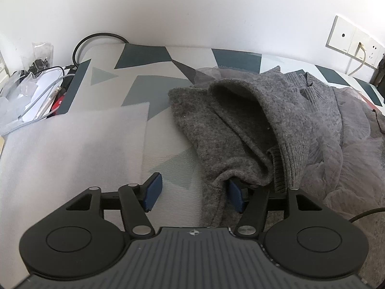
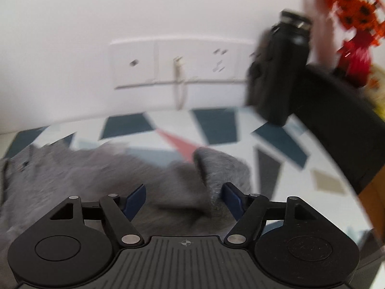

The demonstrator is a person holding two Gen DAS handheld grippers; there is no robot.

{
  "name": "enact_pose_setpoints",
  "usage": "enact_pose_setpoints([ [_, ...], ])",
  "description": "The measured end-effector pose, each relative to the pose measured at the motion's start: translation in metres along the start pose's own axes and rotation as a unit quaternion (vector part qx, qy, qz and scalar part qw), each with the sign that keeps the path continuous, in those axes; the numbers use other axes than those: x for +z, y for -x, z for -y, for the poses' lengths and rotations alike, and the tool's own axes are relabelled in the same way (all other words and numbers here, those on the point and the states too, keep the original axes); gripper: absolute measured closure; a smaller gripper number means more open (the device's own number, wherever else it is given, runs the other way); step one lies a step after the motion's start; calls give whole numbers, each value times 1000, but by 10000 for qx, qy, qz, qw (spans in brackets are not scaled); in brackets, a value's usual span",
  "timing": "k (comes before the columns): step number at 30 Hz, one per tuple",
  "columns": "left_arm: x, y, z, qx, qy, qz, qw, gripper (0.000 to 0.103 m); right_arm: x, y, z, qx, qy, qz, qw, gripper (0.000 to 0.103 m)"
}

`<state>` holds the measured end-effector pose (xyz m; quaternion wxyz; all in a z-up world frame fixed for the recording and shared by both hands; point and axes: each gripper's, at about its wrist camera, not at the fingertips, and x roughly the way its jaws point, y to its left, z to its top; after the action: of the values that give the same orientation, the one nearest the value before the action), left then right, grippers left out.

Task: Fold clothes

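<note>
Wall sockets point(image 1: 353, 41), tangled cables point(image 1: 45, 82)

My left gripper point(image 1: 193, 192) sits low over the table point(image 1: 134, 89), its right finger tucked under the sweater's point(image 1: 231, 125) edge. A foam sheet point(image 1: 72, 149) lies to the left, cables point(image 1: 43, 89) behind it, wall sockets point(image 1: 353, 41) far right. My right gripper point(image 2: 184, 198) straddles a sweater fold point(image 2: 221, 168)

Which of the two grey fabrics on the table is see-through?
The pale grey tulle skirt, gathered at the right; the dark grey knitted wool sweater beside it is thick and opaque.
</note>
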<state>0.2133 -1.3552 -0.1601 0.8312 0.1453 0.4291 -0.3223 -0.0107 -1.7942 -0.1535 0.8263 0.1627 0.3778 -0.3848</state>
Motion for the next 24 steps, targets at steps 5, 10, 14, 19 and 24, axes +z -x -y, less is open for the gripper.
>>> enact_pose_setpoints([
  [5, 3, 21, -1, -53, 154, 79, 9998, 43, -9, -2, -20, 448, 215, -284, 9984, 32],
  [10, 19, 47, 1, -491, 340, 509, 9969, 43, -23, -11, -28, 538, 292, -505, 9968, 27],
  [14, 39, 37, 19, -1030, 161, 493, 9933, 43, -31, -11, -29, 531, 362, -406, 9971, 21],
  [19, 54, 4, 50, -1220, -203, 206, 9921, 46, -34, -12, -30, 541, 350, -334, 9974, 14],
  [24, 56, -20, 50, -1427, 22, -64, 9897, 95, -37, -15, -31, 543, 357, -254, 9976, 9],
])
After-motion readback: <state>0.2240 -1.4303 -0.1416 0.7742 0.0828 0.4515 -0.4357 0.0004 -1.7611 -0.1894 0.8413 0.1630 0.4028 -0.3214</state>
